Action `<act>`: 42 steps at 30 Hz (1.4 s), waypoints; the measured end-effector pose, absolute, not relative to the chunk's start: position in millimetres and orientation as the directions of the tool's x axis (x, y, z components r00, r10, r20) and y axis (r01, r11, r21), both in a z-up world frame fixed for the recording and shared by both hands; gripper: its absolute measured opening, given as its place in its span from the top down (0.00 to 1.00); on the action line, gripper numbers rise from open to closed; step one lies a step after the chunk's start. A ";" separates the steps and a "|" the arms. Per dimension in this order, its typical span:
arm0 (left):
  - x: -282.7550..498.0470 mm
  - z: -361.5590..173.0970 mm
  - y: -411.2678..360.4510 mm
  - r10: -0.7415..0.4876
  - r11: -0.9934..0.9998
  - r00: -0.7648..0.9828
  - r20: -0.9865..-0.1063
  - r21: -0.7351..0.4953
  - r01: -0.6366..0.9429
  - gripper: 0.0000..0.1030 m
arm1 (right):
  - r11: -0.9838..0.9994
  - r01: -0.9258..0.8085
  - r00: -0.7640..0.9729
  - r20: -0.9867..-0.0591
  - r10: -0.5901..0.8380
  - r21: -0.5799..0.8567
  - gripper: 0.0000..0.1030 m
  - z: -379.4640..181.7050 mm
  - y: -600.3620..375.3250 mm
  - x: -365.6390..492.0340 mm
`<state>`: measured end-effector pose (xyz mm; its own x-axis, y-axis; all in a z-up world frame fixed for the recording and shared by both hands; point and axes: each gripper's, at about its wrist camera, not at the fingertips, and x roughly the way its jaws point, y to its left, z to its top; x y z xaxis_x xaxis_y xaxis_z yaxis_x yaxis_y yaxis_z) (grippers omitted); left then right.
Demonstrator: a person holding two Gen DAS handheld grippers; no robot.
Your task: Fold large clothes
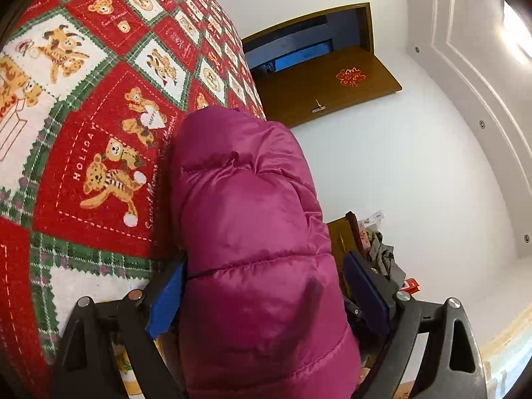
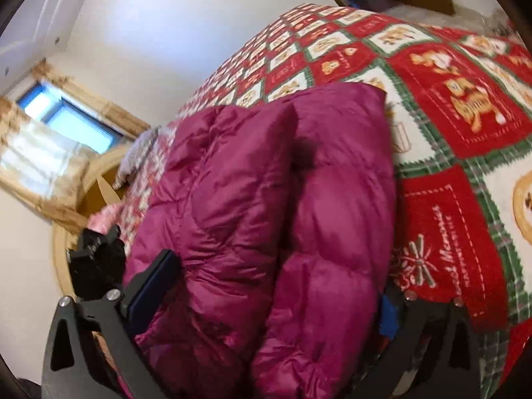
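A magenta quilted down jacket (image 1: 252,232) is shown bunched on a bed covered by a red, green and white teddy-bear blanket (image 1: 99,153). The left claw (image 1: 266,299) is spread wide, the jacket's padded bulk lying between its blue pads (image 1: 166,302); a gap is seen at the far pad, so no grip is made. In the right wrist view, the right claw (image 2: 266,299) is likewise held wide around two folded rolls of the jacket (image 2: 266,219); whether its pads press cannot be told. A wooden door (image 1: 326,83) is seen beyond.
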<state>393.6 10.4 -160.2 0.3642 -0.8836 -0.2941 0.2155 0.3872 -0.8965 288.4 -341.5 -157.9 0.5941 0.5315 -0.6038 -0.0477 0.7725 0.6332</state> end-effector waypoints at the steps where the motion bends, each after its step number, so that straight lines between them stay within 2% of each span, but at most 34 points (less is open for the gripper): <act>1: 393.7 -159.7 8.2 -0.879 0.409 0.355 -0.318 -0.886 0.220 0.12 | 0.780 -0.050 0.592 -0.611 0.526 0.624 0.00 -157.4 -339.2 290.4; 4: 390.7 -150.3 -17.9 -0.816 0.572 0.301 -0.493 -0.763 0.301 0.12 | 0.798 -0.051 0.588 -0.628 0.509 0.600 0.00 -156.4 -335.1 292.6; 5: 389.6 -149.2 -22.9 -0.800 0.597 0.301 -0.518 -0.737 0.318 0.11 | 0.806 -0.054 0.586 -0.634 0.504 0.589 0.00 -155.9 -332.8 292.5; 8: 389.3 -150.5 -22.7 -0.796 0.599 0.324 -0.512 -0.742 0.301 0.09 | 0.821 -0.066 0.584 -0.646 0.492 0.566 0.00 -154.8 -328.2 292.3; 14: 388.0 -145.6 -37.7 -0.756 0.652 0.339 -0.560 -0.690 0.314 0.07 | 0.867 -0.069 0.581 -0.686 0.437 0.494 0.00 -155.9 -312.9 299.6; 15: 387.3 -145.8 -38.1 -0.755 0.653 0.339 -0.561 -0.689 0.315 0.07 | 0.871 -0.068 0.580 -0.691 0.432 0.487 0.03 -156.0 -311.5 300.0; 17: 388.8 -147.0 -36.8 -0.754 0.654 0.339 -0.562 -0.690 0.310 0.09 | 0.869 -0.073 0.570 -0.694 0.440 0.490 0.07 -155.9 -307.4 302.3; 20: 387.9 -149.6 -31.6 -0.750 0.656 0.346 -0.564 -0.703 0.277 0.18 | 0.872 -0.076 0.553 -0.707 0.441 0.484 0.14 -155.0 -302.3 304.6; 24: 394.4 -155.2 -24.0 -0.769 0.627 0.326 -0.550 -0.750 0.212 0.22 | 0.865 -0.048 0.553 -0.708 0.439 0.499 0.14 -156.5 -304.4 307.9; 27: 395.3 -154.8 -26.3 -0.754 0.646 0.310 -0.580 -0.740 0.185 0.22 | 0.858 -0.031 0.563 -0.700 0.439 0.513 0.08 -160.1 -305.1 308.2; 31: 393.2 -153.2 -30.9 -0.736 0.665 0.324 -0.594 -0.725 0.181 0.22 | 0.864 -0.025 0.570 -0.703 0.425 0.502 0.07 -162.3 -303.9 306.6; 34: 391.4 -154.7 -28.2 -0.754 0.644 0.321 -0.573 -0.740 0.193 0.30 | 0.880 -0.035 0.569 -0.714 0.408 0.474 0.17 -157.9 -299.9 302.6; 36: 390.4 -158.1 -23.3 -0.789 0.598 0.304 -0.534 -0.780 0.184 0.38 | 0.876 -0.049 0.566 -0.709 0.420 0.479 0.34 -152.8 -293.1 298.6; 42: 377.0 -153.3 -16.8 -0.826 0.539 0.291 -0.483 -0.827 0.157 0.48 | 0.885 -0.064 0.585 -0.701 0.408 0.462 0.54 -138.7 -281.5 284.4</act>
<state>377.0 -16.8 -153.3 0.2910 -0.8259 -0.4829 0.1571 0.5392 -0.8274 284.4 -281.5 -138.7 0.5850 0.4084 -0.7007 -0.0641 0.8845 0.4620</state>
